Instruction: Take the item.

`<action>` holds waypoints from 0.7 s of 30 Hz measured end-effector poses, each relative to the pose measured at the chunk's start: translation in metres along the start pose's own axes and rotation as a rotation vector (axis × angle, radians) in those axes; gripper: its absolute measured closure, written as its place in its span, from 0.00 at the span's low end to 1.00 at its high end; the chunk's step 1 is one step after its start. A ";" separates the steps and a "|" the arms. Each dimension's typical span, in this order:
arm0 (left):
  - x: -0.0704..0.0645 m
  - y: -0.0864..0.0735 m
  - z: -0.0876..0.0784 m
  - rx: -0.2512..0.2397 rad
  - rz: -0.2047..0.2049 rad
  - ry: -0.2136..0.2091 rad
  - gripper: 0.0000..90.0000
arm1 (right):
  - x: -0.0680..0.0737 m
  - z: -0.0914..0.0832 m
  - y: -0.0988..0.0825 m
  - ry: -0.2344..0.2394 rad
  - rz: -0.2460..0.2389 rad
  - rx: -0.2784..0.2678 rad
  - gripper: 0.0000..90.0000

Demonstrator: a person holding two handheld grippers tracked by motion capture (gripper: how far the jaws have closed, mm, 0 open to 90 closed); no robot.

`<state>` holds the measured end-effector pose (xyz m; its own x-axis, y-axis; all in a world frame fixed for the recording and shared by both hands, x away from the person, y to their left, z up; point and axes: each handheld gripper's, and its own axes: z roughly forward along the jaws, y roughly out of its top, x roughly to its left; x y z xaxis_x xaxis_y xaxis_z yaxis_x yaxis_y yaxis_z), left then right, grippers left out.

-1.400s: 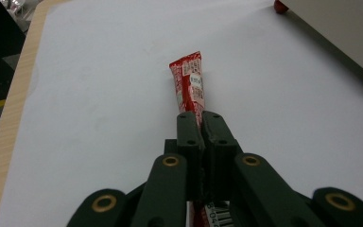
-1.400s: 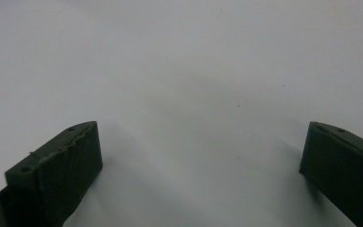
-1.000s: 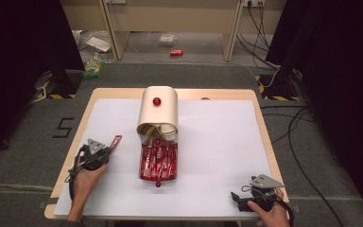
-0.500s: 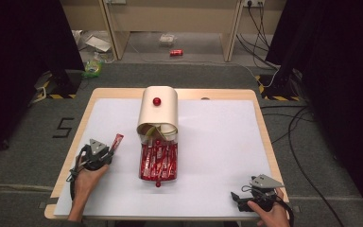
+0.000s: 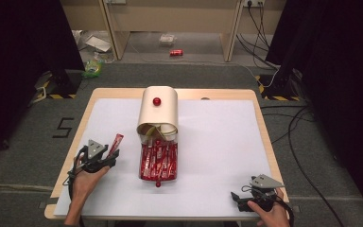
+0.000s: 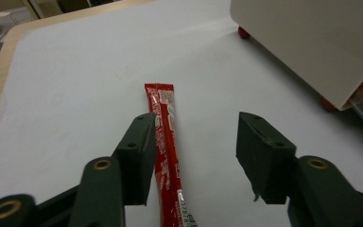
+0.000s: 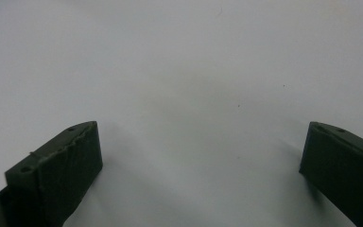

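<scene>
One red sachet [image 6: 166,142] lies flat on the white sheet [image 5: 217,137] between your left gripper's [image 6: 196,156] jaws, which have just been opening; it rests against the inner face of the left-hand jaw in the left gripper view, well clear of the other, so nothing pinches it. It is a long, narrow stick pack with white print, its near end cut off by the bottom of that view. From above, the sachet [image 5: 115,144] sits just left of the red tray [image 5: 159,161] of like packs, below the beige box [image 5: 158,109]. You have bare sheet to the left, up to the table's wooden edge [image 5: 71,156]. Your right gripper [image 5: 238,198] sits at the near right corner, jaws wide apart over bare sheet, holding nothing. The print is too small to read.
</scene>
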<state>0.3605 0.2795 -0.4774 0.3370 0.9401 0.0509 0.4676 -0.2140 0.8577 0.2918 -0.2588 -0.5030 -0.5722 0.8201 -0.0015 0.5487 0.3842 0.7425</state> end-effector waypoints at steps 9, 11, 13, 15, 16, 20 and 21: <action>-0.005 0.002 -0.011 -0.051 -0.006 -0.026 0.29 | 0.000 0.000 0.000 0.000 0.000 0.001 0.00; -0.007 0.002 -0.013 -0.063 -0.009 -0.030 0.25 | 0.000 0.000 0.000 0.000 0.001 0.000 0.00; -0.009 0.003 -0.015 -0.071 -0.001 -0.042 0.23 | 0.000 0.000 0.000 0.000 0.000 0.000 0.00; -0.012 0.003 -0.017 -0.083 0.002 -0.051 0.20 | 0.000 0.000 0.000 0.000 0.000 0.001 0.00; -0.013 0.003 -0.018 -0.086 0.004 -0.054 0.19 | 0.000 0.000 0.000 0.000 0.000 0.000 0.00; -0.016 0.003 -0.023 -0.109 0.006 -0.060 0.18 | 0.000 0.000 0.000 0.000 0.000 0.000 0.00; -0.017 0.002 -0.023 -0.111 0.005 -0.059 0.18 | 0.000 0.000 0.000 0.000 0.000 0.000 0.00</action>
<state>0.3367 0.2690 -0.4641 0.3883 0.9211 0.0278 0.3733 -0.1848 0.9091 0.2918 -0.2588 -0.5031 -0.5721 0.8202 -0.0013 0.5486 0.3838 0.7428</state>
